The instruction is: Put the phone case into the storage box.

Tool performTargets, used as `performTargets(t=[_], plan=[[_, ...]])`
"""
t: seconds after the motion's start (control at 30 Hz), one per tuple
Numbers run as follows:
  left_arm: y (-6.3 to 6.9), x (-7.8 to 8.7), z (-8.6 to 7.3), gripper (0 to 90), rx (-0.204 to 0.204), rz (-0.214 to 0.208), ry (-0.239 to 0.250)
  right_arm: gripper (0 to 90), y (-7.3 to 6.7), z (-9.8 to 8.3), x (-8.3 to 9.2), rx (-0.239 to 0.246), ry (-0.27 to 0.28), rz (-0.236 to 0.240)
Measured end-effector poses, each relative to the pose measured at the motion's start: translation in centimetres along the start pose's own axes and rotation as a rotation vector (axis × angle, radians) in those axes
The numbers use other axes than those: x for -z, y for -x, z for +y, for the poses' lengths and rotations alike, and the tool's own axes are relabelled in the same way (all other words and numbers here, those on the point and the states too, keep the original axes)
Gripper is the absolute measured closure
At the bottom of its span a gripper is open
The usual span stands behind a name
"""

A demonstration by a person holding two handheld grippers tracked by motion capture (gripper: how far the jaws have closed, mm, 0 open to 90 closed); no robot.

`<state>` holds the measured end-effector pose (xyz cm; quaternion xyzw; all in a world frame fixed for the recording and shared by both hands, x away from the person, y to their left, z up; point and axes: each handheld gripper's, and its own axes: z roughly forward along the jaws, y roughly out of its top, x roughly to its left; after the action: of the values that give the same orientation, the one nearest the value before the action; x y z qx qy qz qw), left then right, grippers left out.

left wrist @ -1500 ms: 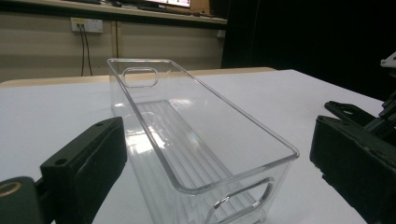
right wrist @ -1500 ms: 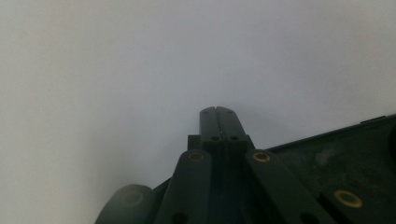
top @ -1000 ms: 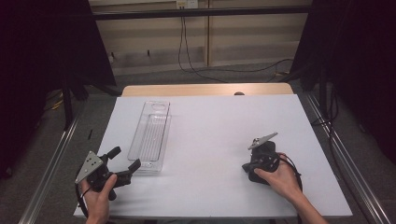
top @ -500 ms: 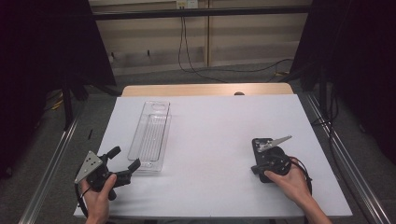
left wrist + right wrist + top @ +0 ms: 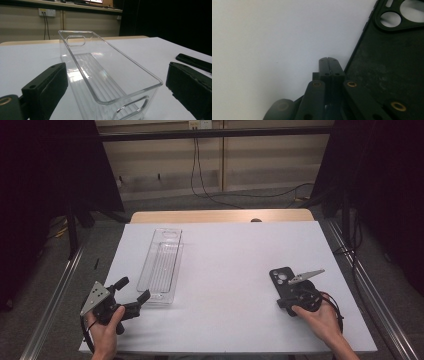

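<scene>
the right gripper [image 5: 291, 295] sat at about 4 o'clock on the white table [image 5: 235, 270], held from below by the right hand [image 5: 320, 320]. its jaws were clenched flat together with nothing between them, as the right gripper view showed, the tips [image 5: 328, 61] pointing down at the table top. a black phone case [image 5: 281, 279] lay flat just at the gripper's 11 o'clock in the high view; in the right gripper view the case [image 5: 387, 62] filled the 2 o'clock side, its camera cutouts uppermost, its edge just beside the closed jaws, and whether they touched could not be told. the left gripper [image 5: 131, 294] rested at about 8 o'clock on the table in the left hand [image 5: 105, 332], its jaws released and spread wide. a clear tray [image 5: 162, 265] stood lengthwise at 10 o'clock, its near end just in front of the left gripper. in the left gripper view the tray [image 5: 110, 75] rose between the two open jaws without either one touching it, a handle slot cut in each end wall, and the case [image 5: 193, 61] showed as a dark strip at 3 o'clock.
</scene>
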<state>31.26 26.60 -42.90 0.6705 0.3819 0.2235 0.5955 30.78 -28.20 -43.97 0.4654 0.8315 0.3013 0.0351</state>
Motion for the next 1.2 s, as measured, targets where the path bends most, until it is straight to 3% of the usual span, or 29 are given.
performTargets(t=[0.33, 0.53, 0.67, 0.8, 0.97, 1.1, 1.2], plan=[[-0.1, 0.1, 0.0, 4.0, -0.004, -0.001, -0.003, 90.0, 0.6, -1.4, 0.7, -0.031, 0.050, -0.013], [0.0, 0.0, 0.0, 4.0, 0.004, -0.005, 0.001, 90.0, 0.6, -1.7, 1.0, -0.014, 0.065, -0.057], [0.0, 0.0, 0.0, 4.0, 0.003, -0.007, 0.000, 90.0, 1.0, -2.0, 1.1, -0.032, 0.080, -0.048], [0.0, 0.0, 0.0, 4.0, 0.004, -0.008, -0.002, 90.0, 0.8, -2.0, 1.1, -0.014, 0.082, -0.060], [-0.1, 0.1, 0.0, 4.0, 0.005, -0.008, 0.001, 89.8, 0.5, -2.0, 1.1, 0.004, 0.111, -0.043], [-0.1, 0.1, 0.0, 4.0, 0.002, -0.008, 0.000, 85.7, 0.2, -1.9, 1.4, 0.012, 0.156, -0.042], [-0.1, 0.2, 0.0, 4.0, 0.002, -0.008, 0.000, 76.8, 0.2, -1.9, 1.7, 0.019, 0.190, -0.043]])
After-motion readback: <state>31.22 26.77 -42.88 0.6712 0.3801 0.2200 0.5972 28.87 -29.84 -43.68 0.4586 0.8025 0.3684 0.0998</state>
